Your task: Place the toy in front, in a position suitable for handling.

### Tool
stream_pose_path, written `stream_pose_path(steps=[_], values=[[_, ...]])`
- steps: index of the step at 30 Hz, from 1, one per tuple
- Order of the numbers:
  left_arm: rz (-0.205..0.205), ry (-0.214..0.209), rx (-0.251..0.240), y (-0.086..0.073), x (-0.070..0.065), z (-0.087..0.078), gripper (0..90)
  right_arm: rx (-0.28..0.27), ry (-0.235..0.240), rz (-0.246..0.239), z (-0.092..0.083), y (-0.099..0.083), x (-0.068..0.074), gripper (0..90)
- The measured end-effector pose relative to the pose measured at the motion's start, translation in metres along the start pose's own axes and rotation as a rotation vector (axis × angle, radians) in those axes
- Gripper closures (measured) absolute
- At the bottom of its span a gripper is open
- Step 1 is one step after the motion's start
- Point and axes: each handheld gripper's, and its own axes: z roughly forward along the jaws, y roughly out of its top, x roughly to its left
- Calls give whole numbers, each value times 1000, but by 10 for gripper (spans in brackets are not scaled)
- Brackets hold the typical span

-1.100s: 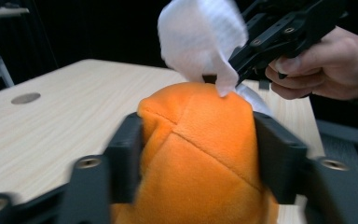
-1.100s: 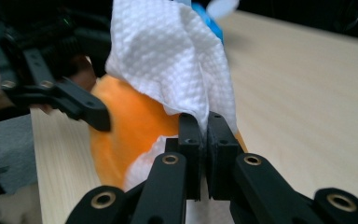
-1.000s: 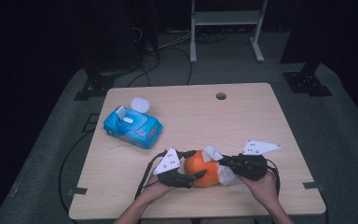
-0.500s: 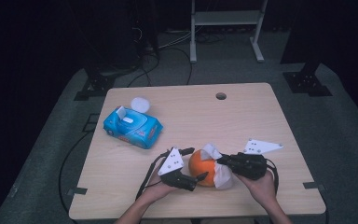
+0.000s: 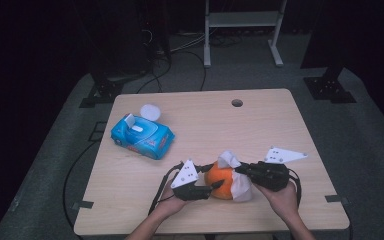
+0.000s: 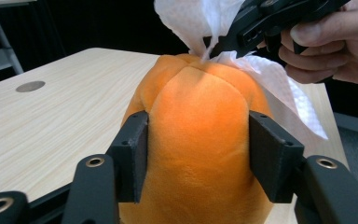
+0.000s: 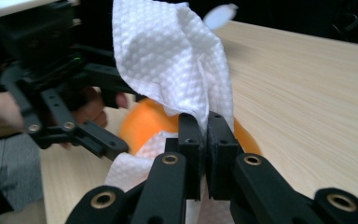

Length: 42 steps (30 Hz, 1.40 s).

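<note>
Your left hand-held gripper (image 6: 198, 158), jaws just closing, clamps the soft orange plush pumpkin (image 6: 200, 140) at the worktop's (image 5: 260, 125) six o'clock edge; your right hand-held gripper (image 7: 204, 140) pinches the white embossed paper wipe (image 7: 168, 60) over it. Wiping looks underway, unfinished.
</note>
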Motion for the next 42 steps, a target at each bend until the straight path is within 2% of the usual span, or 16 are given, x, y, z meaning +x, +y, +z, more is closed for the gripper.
stream_pose_path(steps=[1,5,9,11,15,18,21,25,27,29,31,32,34,37,39,42], values=[[-3,-1,-3,0,-1,1,434,-4,-4,14,-2,0,-1,853],[4,-1,-2,1,-4,3,435,-47,20,-20,-5,8,11,852],[-4,-9,-4,2,-4,1,434,-7,23,-70,3,9,19,853],[-18,-28,-32,1,-3,-1,446,-5,30,-47,4,5,12,856],[2,-32,-26,4,-6,2,454,-21,-2,-36,-4,8,10,856],[32,-34,-22,5,-12,5,455,-48,43,-79,-3,13,22,855],[39,-33,-13,3,-12,4,457,1,18,-117,3,12,25,855],[28,-32,-14,1,-9,5,453,7,-11,-40,0,6,6,855],[33,-36,-13,1,-9,5,449,-1,-25,-46,-2,8,8,854],[37,-39,-16,0,-10,6,448,-16,7,-69,-1,10,16,854],[41,-38,-10,0,-9,5,448,-2,20,-106,5,10,24,854],[38,-38,-11,-1,-9,4,448,9,4,-117,7,9,25,855],[28,-34,-13,-1,-8,4,445,12,-4,-97,7,8,19,855],[24,-36,-17,-2,-8,4,441,-10,-60,-63,0,6,9,855],[24,-39,-14,-1,-8,5,433,-17,-59,-48,-2,5,8,855],[22,-43,-14,-1,-7,5,420,-11,-58,-60,0,5,11,854]])
